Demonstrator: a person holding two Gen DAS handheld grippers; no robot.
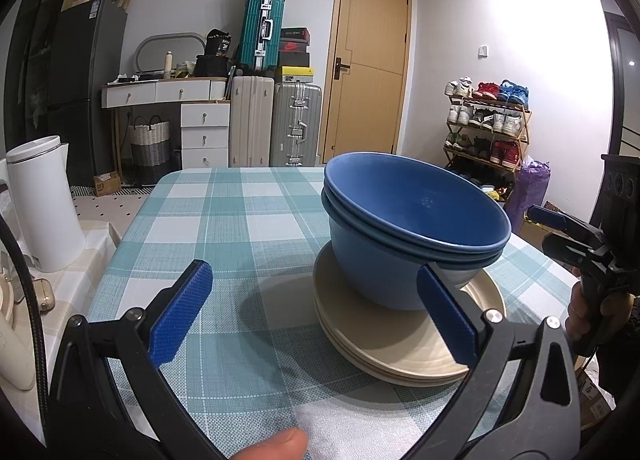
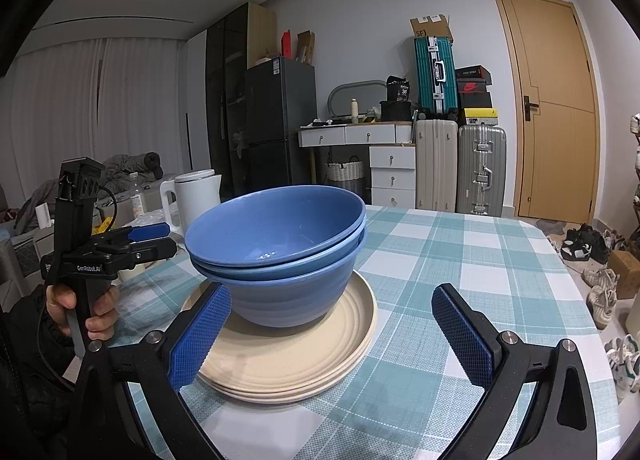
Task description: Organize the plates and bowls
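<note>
A nested stack of blue bowls [image 1: 412,220] stands on a stack of cream plates [image 1: 400,344] on the checked tablecloth [image 1: 224,212]. My left gripper [image 1: 316,308] is open and empty, just in front of the stack and to its left. In the right wrist view the bowls [image 2: 280,244] and plates [image 2: 296,356] sit ahead and left of my right gripper [image 2: 332,332], which is open and empty, its left finger by the plates' rim. The right gripper shows at the right edge of the left wrist view [image 1: 568,236], and the left gripper at the left of the right wrist view [image 2: 148,240].
A white kettle [image 1: 44,204] stands on a side surface left of the table. Behind the table are suitcases [image 1: 276,124], a drawer unit [image 1: 204,132], a door [image 1: 368,60] and a shoe rack [image 1: 488,128]. Shoes [image 2: 600,284] lie on the floor at the right.
</note>
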